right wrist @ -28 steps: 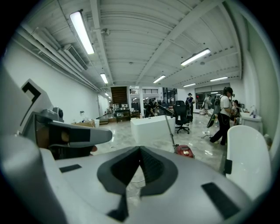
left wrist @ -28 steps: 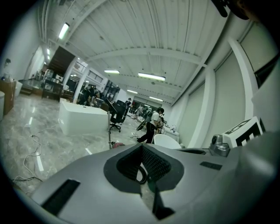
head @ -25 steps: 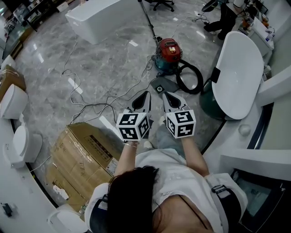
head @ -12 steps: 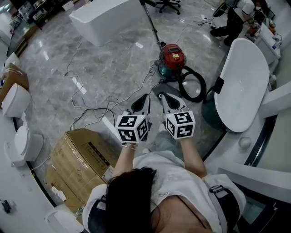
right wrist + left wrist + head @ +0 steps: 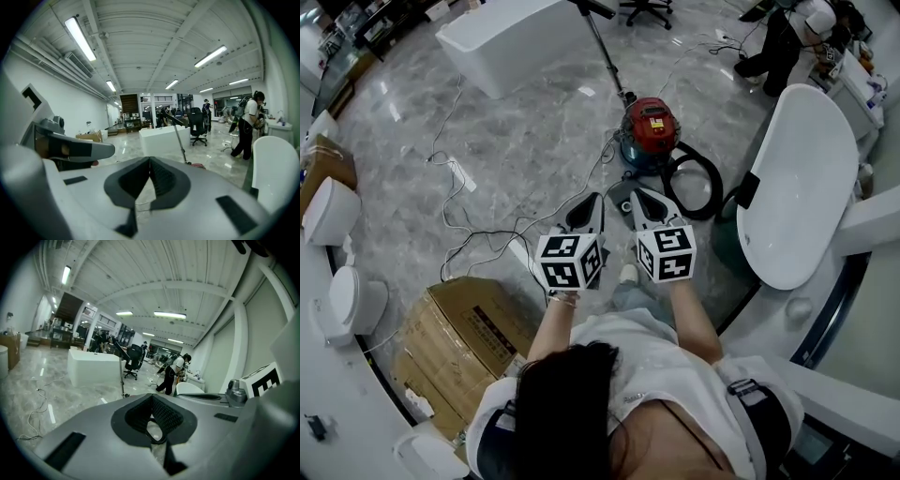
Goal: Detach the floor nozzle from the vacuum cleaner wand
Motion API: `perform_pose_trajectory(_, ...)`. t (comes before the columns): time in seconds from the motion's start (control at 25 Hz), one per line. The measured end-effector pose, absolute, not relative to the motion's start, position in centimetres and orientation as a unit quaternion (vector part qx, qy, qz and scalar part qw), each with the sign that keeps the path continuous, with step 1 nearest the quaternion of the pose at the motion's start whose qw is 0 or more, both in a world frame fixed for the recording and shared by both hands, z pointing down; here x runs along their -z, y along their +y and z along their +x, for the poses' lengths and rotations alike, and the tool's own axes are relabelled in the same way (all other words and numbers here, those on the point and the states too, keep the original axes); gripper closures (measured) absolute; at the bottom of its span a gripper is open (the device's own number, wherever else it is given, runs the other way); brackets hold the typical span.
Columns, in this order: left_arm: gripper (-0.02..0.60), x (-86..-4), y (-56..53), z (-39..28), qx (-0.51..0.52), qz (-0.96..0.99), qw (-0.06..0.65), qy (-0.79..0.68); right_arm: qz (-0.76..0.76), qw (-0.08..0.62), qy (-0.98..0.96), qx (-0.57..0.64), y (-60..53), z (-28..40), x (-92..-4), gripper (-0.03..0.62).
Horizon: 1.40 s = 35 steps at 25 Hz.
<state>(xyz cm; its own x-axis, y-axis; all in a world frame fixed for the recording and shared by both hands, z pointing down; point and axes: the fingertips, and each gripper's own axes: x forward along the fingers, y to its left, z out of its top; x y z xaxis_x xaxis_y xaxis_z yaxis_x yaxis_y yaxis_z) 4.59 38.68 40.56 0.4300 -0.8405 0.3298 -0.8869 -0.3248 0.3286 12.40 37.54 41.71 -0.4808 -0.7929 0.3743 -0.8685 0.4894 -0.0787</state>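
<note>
Against a second ago, the cardboard box (image 5: 464,328) on my far left has slid lower in the head view, and the whole vacuum sits closer to both tools.

The left gripper (image 5: 596,197) has carried forward over the marble floor. Its own view shows the jaws pressed together with nothing between them (image 5: 152,402).

Just past its tip lies the flat grey piece I take to be the floor nozzle (image 5: 617,190). A second ago it lay clear ahead of both tools. Now it shows only in the gap between them, partly covered, and I cannot make out its joint.

The right gripper (image 5: 637,193) has advanced alongside. Its jaws are likewise closed tight and empty (image 5: 149,165).

Beyond the tips stands the red canister (image 5: 649,120), with a black hose (image 5: 705,187) coiled on the floor to its right. A thin dark wand (image 5: 605,47) rises at a slant from the floor just behind the canister. The right gripper view shows it as a slim rod (image 5: 180,138) in front of a white counter (image 5: 164,138). Neither tool touches any part of the vacuum.

A white bathtub (image 5: 797,187) stands to the far right.
</note>
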Motion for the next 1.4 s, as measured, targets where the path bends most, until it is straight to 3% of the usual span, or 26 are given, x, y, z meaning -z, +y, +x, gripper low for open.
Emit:
perform_pose_trajectory(0.64,0.577,-40.6,31.1,10.8,-0.055,0.812,0.222,-0.537,0.464,0.159,-0.865,-0.108,29.5,16.9,-42.4,0.580)
perform_pose_trajectory(1.4,0.577,-41.1,28.7,10.9,-0.045,0.787,0.225,-0.573,0.446,0.169,-0.872,-0.113,26.7,18.2,-43.3,0.580)
